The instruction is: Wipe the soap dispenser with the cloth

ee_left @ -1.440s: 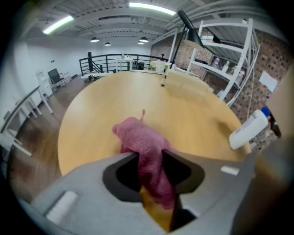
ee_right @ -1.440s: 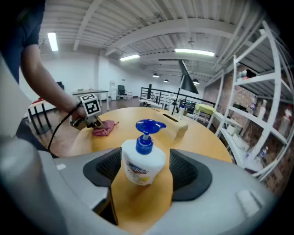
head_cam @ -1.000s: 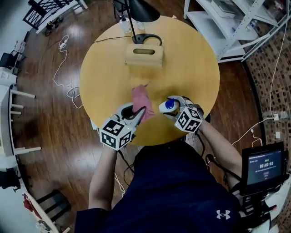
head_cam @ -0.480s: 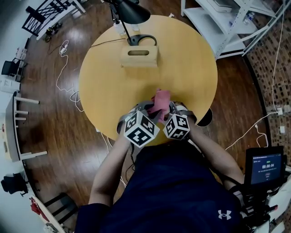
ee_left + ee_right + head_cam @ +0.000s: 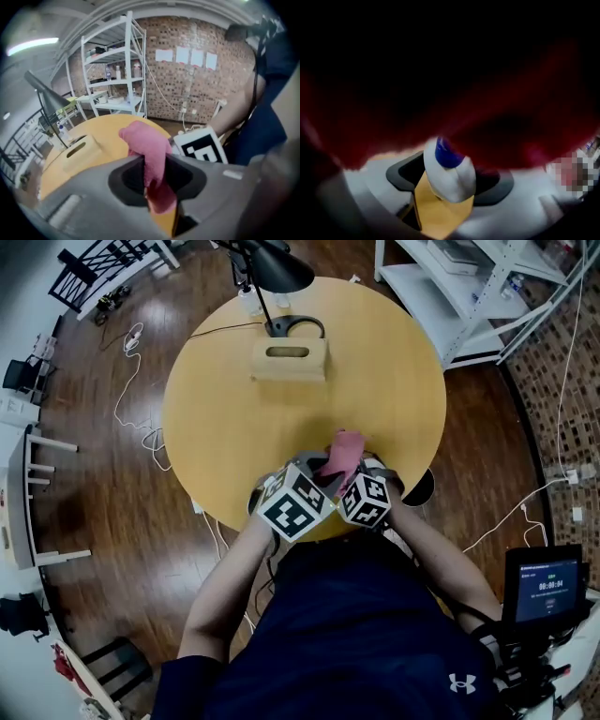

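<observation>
My left gripper (image 5: 154, 171) is shut on a pink cloth (image 5: 149, 150), which bunches up above its jaws. In the head view the cloth (image 5: 343, 452) stands over both grippers near the round table's front edge. My right gripper (image 5: 449, 183) grips a white soap dispenser with a blue top (image 5: 449, 168) between its jaws. The cloth (image 5: 487, 93) hangs dark red over the dispenser and fills the upper part of the right gripper view. The left gripper (image 5: 317, 480) and right gripper (image 5: 360, 478) sit side by side, almost touching. The dispenser is hidden in the head view.
A wooden box with a slot (image 5: 289, 360) stands at the far side of the yellow table (image 5: 225, 418), beside a black desk lamp (image 5: 278, 266). White shelving (image 5: 450, 287) stands beyond the table. Cables lie on the floor at the left. A screen (image 5: 547, 583) is at the lower right.
The left gripper has swung right with the cloth, up against the right gripper. The cloth now covers the dispenser, whose blue top showed in the head view a second ago.
</observation>
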